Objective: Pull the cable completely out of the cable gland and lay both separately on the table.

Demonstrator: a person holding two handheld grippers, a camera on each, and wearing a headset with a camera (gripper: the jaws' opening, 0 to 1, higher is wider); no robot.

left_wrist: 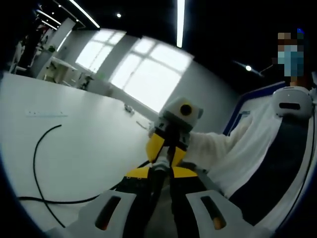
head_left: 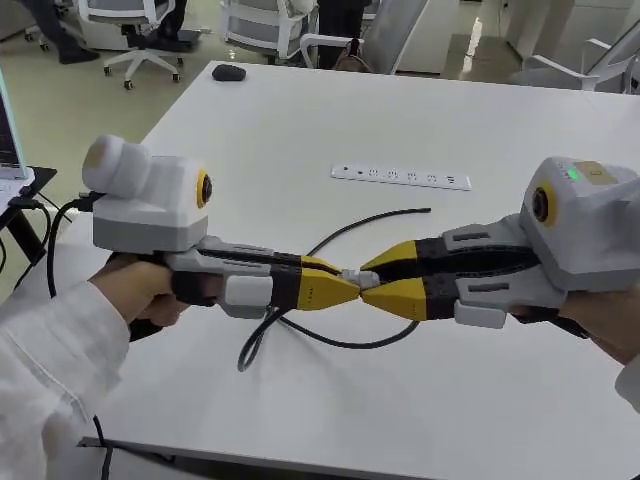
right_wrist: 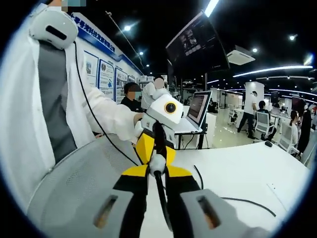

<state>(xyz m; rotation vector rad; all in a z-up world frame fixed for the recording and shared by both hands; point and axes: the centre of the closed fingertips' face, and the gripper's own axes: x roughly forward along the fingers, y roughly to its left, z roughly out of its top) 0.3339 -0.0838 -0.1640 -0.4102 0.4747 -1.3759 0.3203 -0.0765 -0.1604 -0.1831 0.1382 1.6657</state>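
While pinched tip to tip above the white table [head_left: 300, 130], shows the left gripper [head_left: 352, 285] reaching in from 9 o'clock and the right gripper [head_left: 369, 282] from 3 o'clock, with the small grey cable gland [head_left: 362, 277] caught at dead centre. Finds the left jaws pressed nearly flat together, seemingly on the black cable [head_left: 350, 345] alone, and the right jaws drawn narrow but a shade more parted, seemingly around the gland body; cannot settle the exact split of grips from the two gripper views. Leaves the rest of the cable slack on the tabletop, looping out toward 7 o'clock below the left gripper, sweeping under the right toward 5 o'clock, and trailing off toward 1 o'clock near a white power strip [head_left: 400, 177]. Reads as the pulling step itself, with cable threaded through the gland and nothing yet laid down apart. Calls next for a straight, steady draw: hold the gland fast on the right, pull toward 9 o'clock with the left, regrip along the cable as needed until clear of the free end, then set both pieces down well apart.
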